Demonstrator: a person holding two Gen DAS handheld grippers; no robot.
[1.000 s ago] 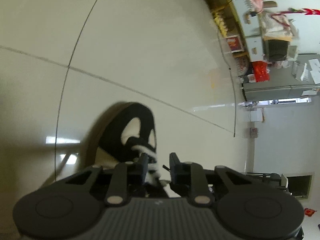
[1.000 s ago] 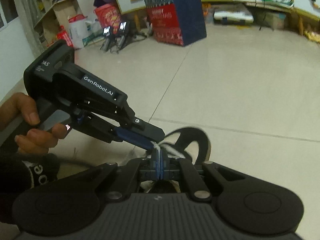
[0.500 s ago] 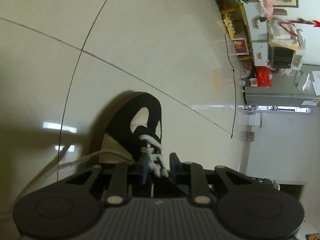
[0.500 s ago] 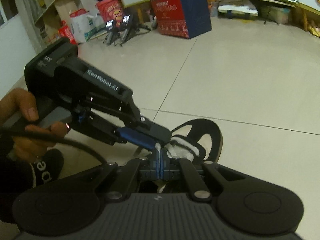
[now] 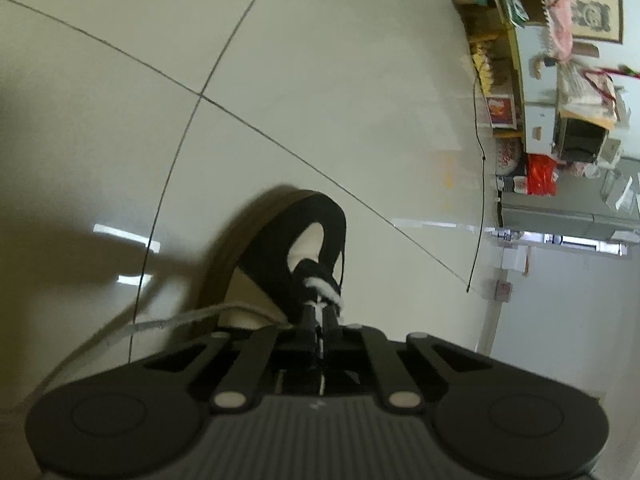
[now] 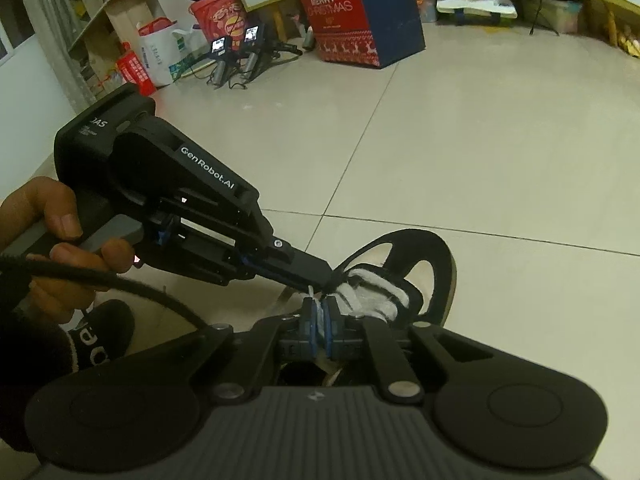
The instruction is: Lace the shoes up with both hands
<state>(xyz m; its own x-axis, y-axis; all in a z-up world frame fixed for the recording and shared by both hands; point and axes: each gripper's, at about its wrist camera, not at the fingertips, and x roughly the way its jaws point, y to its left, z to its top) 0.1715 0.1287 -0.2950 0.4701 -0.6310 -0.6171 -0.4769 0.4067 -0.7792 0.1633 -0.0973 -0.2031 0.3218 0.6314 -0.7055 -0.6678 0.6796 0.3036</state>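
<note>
A black and white shoe lies on the tiled floor, its white lace threaded across the tongue. My left gripper is shut on a strand of that lace just above the tongue. A loose lace end trails off to the left. In the right wrist view the left gripper, held by a hand, reaches in from the left to the shoe. My right gripper sits right beside it; its jaws are opening, with a white lace strand still between the blue pads.
A Christmas box, small cameras on stands and a red bucket stand at the far wall. A black cable runs over the floor. A black sock with letters is at the lower left.
The left jaws, apart around the laces before, have shut on a lace strand. The right pads, pressed tight earlier, now show a slight gap filled by lace.
</note>
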